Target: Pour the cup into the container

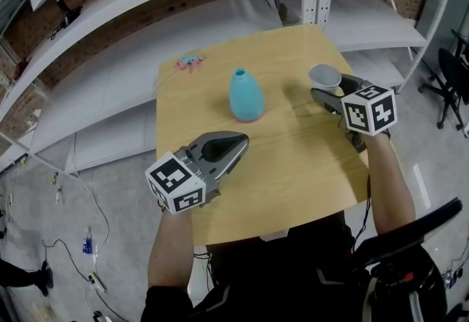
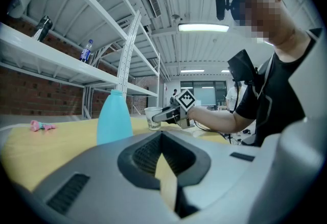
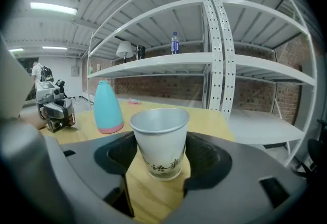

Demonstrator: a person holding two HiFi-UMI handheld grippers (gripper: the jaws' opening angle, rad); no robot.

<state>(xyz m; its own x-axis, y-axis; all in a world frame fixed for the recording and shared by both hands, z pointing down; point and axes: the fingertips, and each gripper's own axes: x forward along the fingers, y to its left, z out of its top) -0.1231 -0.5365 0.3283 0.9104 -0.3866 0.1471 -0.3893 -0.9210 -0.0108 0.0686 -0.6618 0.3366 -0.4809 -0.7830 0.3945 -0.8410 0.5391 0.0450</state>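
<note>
Desk [image 1: 293,166] of pale wood stands on a grey floor before white metal shelves [image 1: 132,56] and a brick wall, carrying one white cup [image 3: 159,136], one teal container [image 1: 246,95] and one small pink thing [image 1: 191,61]. Dark characters ring the cup's base, too small to read. Right gripper [image 1: 328,87] has its fingers spread wide either side of the cup near the desk's right edge, while left gripper [image 1: 242,141] has its fingers pressed together, empty, just short of the container.
</note>
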